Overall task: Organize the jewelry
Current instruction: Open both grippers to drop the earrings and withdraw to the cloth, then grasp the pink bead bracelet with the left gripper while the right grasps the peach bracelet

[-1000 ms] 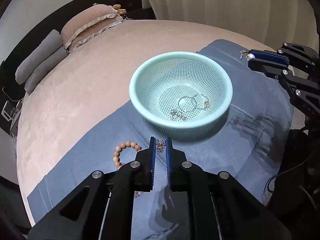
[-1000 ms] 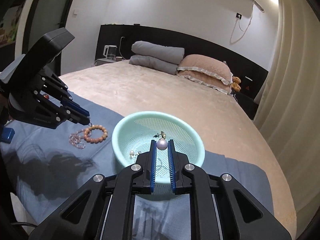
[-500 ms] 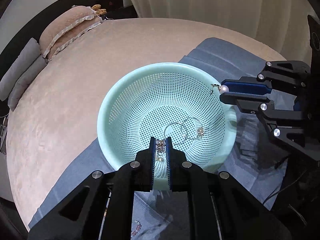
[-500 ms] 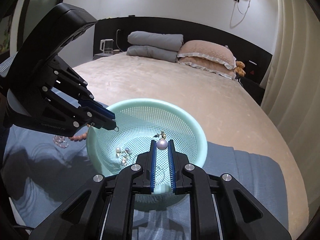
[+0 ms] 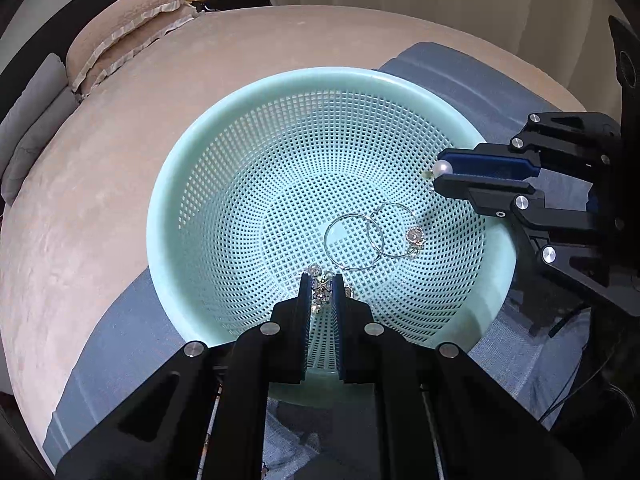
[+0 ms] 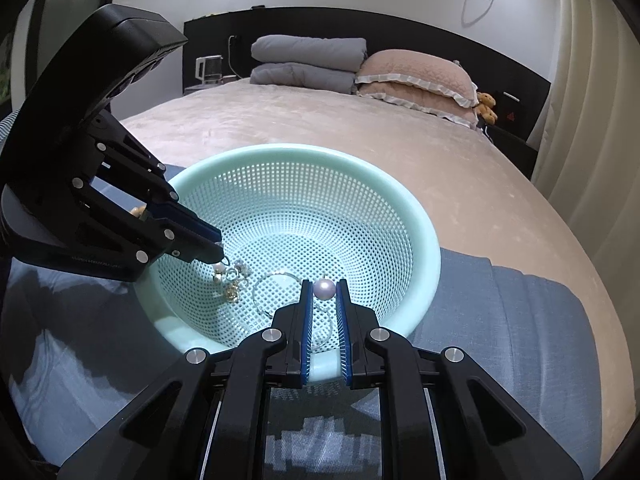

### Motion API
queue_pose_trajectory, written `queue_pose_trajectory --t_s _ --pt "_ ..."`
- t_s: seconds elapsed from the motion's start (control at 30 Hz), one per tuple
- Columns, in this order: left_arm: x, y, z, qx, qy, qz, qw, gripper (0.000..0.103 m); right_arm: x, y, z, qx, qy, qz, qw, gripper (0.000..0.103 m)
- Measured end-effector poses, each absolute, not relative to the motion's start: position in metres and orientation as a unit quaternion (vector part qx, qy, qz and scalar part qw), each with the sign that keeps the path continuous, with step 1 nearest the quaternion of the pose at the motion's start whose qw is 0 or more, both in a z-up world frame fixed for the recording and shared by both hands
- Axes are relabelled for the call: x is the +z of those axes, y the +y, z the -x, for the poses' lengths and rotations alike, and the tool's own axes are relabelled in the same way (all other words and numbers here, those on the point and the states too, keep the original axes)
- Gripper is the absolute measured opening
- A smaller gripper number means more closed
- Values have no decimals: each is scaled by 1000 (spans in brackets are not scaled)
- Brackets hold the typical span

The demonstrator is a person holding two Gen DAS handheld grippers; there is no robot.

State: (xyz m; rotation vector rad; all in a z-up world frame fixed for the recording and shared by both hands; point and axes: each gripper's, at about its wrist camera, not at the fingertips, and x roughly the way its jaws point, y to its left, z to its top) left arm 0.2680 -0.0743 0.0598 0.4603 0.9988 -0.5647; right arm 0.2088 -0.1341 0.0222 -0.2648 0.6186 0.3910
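A mint green mesh basket (image 5: pixel 240 152) (image 6: pixel 420 216) sits on a blue cloth on the bed. Inside lie two silver hoop earrings (image 5: pixel 356 240) with a gold charm (image 5: pixel 415 238), and small sparkly pieces (image 6: pixel 232 276). My left gripper (image 5: pixel 321 282) is shut on a crystal earring (image 5: pixel 320 294) low inside the basket's near wall; it also shows in the right wrist view (image 6: pixel 218 254). My right gripper (image 6: pixel 323 286) is shut on a pearl earring (image 6: pixel 323 289) over the basket's rim; it also shows in the left wrist view (image 5: pixel 436 172).
The blue cloth (image 6: pixel 520 340) covers the near part of a beige bed (image 5: pixel 100 160). Pillows (image 6: pixel 416 76) and folded grey bedding (image 6: pixel 308 60) lie at the headboard. Curtains (image 6: pixel 592 120) hang to the right.
Both grippers have moved in over the basket and lower. The left one now holds its earring down inside the basket; the right one holds the pearl above the rim.
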Motion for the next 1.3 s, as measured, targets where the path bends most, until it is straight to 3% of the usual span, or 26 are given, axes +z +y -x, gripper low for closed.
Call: queue_pose_trajectory --t_s 0.17,0.2,0.27,0.33,0.4,0.43,0.5,0.83,1.3 --pt "63 -71 -263 -260 465 -217 818 11 26 -136 -213 183 300 128 928 13" --pt "63 -71 -262 -259 464 -217 819 11 26 -137 -213 182 300 126 928 16" --pt "67 -69 -261 -254 462 -216 822 16 28 -139 -212 178 297 125 930 36" --pt "71 -67 -259 -241 454 -217 830 56 33 -140 -208 162 283 126 937 80" --pt "81 -60 -255 -233 438 -211 842 77 41 -143 -203 144 265 127 945 88" --pt "86 -56 -253 -225 430 -210 849 88 44 -144 -201 146 263 126 945 88" --pt "96 -46 -249 -199 415 -213 862 94 49 -146 -196 144 256 126 947 88" --pt "121 35 -221 -122 414 -186 882 97 79 -137 -170 145 234 141 951 88" --pt "101 114 -179 -73 447 -158 877 97 93 -59 -144 233 225 209 923 88"
